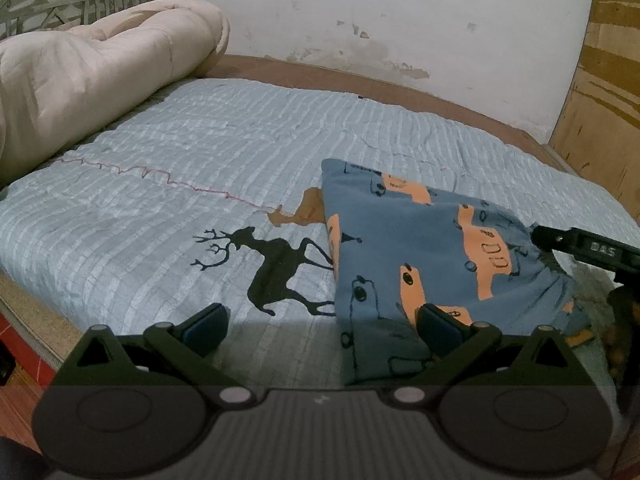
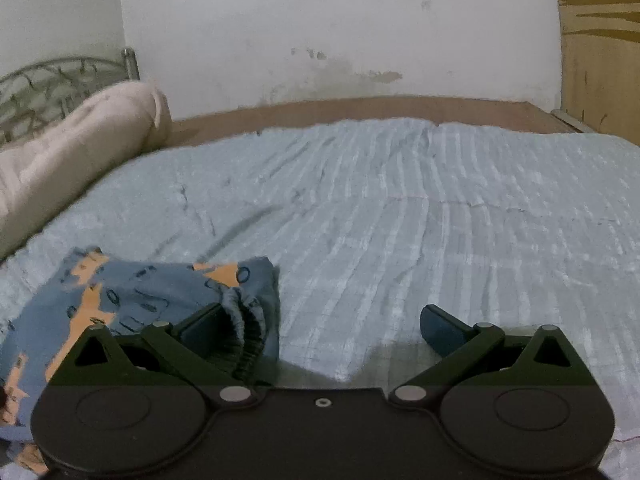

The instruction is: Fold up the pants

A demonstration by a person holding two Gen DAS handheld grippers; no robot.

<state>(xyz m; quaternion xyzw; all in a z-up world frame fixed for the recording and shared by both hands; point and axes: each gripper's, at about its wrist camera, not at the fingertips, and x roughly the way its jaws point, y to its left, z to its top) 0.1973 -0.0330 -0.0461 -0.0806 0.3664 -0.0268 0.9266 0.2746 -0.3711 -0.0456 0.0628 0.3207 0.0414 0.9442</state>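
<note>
Ribbed pale-blue bedspread (image 1: 200,152) under soft folded pants (image 1: 420,248), left gripper (image 1: 320,322) and right gripper (image 2: 320,328) wide, empty.

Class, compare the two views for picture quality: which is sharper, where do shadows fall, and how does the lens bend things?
Left wrist view: sharp, the deer print crisp; the left tongs shadow the bedspread just ahead. Right wrist view: softer, the pants smeared; shadow under the right tongs. Both: fisheye curves the bed edge, corners dark.
</note>
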